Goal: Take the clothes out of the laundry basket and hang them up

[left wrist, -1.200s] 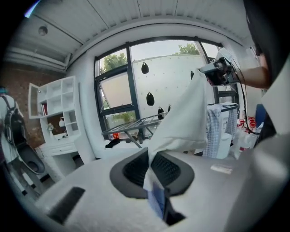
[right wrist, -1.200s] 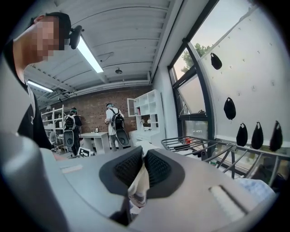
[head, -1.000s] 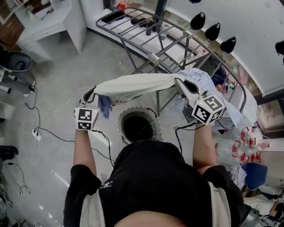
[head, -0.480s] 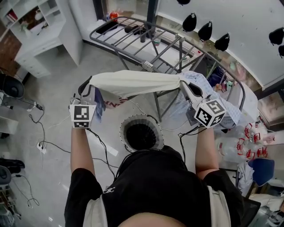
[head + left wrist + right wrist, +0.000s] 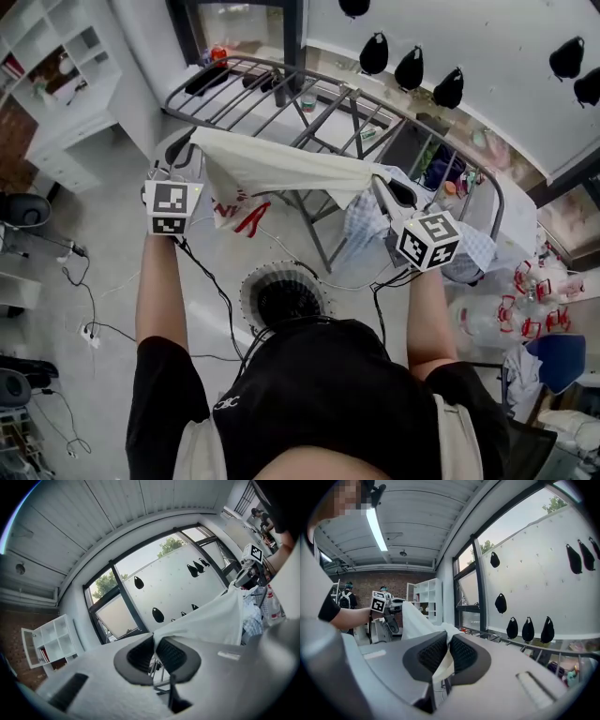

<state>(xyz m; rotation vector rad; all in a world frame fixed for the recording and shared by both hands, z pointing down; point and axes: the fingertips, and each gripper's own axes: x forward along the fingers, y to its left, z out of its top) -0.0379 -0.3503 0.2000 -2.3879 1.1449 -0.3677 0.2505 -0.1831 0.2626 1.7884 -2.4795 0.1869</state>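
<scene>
Cream garment (image 5: pixel 281 167), stretched in the air beside the drying rack (image 5: pixel 246 89), your left tongs (image 5: pixel 190 148) clenched on one end, your right tongs (image 5: pixel 377 180) clenched on the other, laundry basket (image 5: pixel 251 298) on the floor below.

Grey floor (image 5: pixel 103 225): round laundry basket (image 5: pixel 251 287) stands on it beside metal drying rack (image 5: pixel 281 94) legs; black cables, white power strip (image 5: pixel 89 332) at left.

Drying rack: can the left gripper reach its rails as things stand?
Probably yes. The left gripper, shut on the cream cloth, hangs right at the near rails of the drying rack with nothing between; only the cloth, also clamped by the right gripper, ties it.
</scene>
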